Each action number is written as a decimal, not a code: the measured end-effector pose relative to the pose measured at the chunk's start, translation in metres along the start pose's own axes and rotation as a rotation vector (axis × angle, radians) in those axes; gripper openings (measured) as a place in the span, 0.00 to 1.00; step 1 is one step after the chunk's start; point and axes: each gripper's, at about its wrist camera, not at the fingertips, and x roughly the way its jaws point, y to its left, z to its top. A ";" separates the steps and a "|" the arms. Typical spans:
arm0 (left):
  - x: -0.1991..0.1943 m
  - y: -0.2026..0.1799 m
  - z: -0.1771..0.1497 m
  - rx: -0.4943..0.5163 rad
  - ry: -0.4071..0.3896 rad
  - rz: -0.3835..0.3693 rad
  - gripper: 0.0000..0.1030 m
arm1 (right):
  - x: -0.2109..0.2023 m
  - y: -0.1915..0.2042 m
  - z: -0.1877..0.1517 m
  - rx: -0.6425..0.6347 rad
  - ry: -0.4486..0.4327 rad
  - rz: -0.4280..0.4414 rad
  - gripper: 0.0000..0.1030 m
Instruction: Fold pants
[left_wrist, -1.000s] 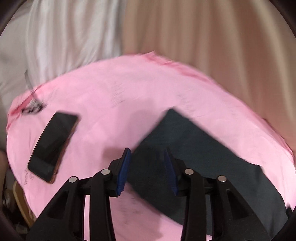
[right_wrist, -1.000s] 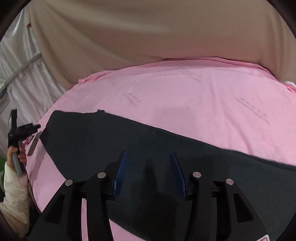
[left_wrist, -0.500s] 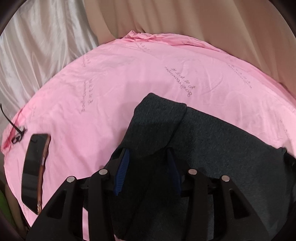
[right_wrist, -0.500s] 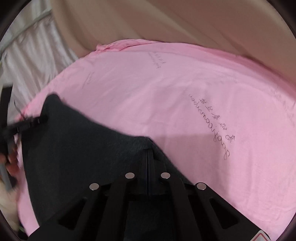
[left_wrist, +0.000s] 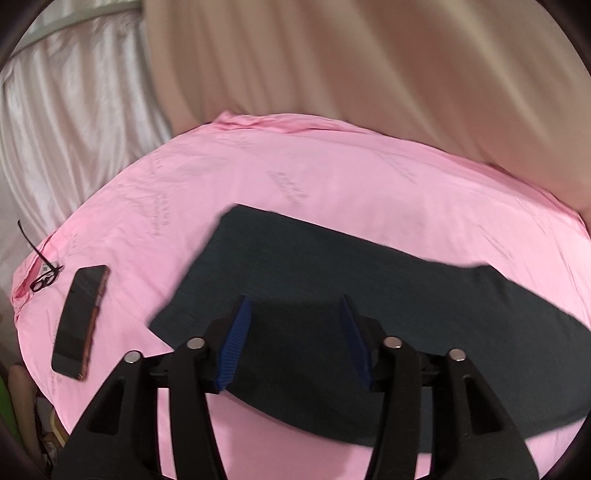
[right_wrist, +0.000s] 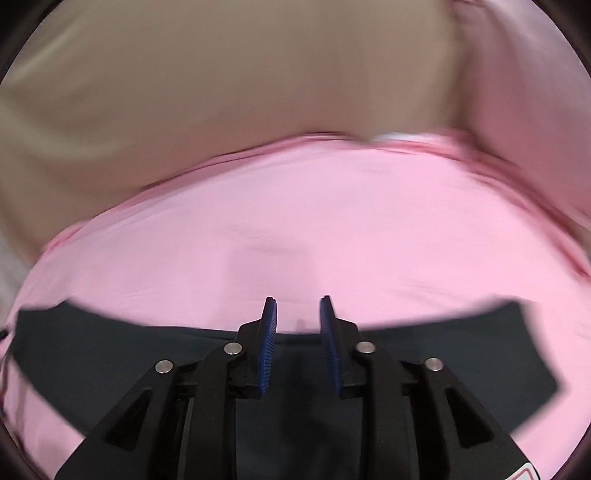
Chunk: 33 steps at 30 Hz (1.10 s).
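Across the lower half of both views, the pants (left_wrist: 369, 295) are lying flat on the pink sheet (left_wrist: 332, 177) — released. The left gripper (left_wrist: 295, 332) and right gripper (right_wrist: 297, 343) have just been opening; both sets of fingers are standing apart, holding nothing — one fold looks laid, another likely waiting.

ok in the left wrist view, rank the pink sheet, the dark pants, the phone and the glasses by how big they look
1. pink sheet
2. dark pants
3. phone
4. glasses
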 end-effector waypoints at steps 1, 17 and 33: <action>-0.003 -0.011 -0.002 0.013 0.004 -0.011 0.54 | -0.002 -0.034 0.001 0.034 0.004 -0.054 0.36; 0.048 -0.145 -0.025 0.178 0.127 0.084 0.55 | 0.028 -0.079 0.025 -0.038 0.003 0.110 0.05; 0.010 -0.148 -0.024 0.146 0.068 -0.010 0.60 | -0.003 -0.094 -0.041 0.034 0.102 0.048 0.30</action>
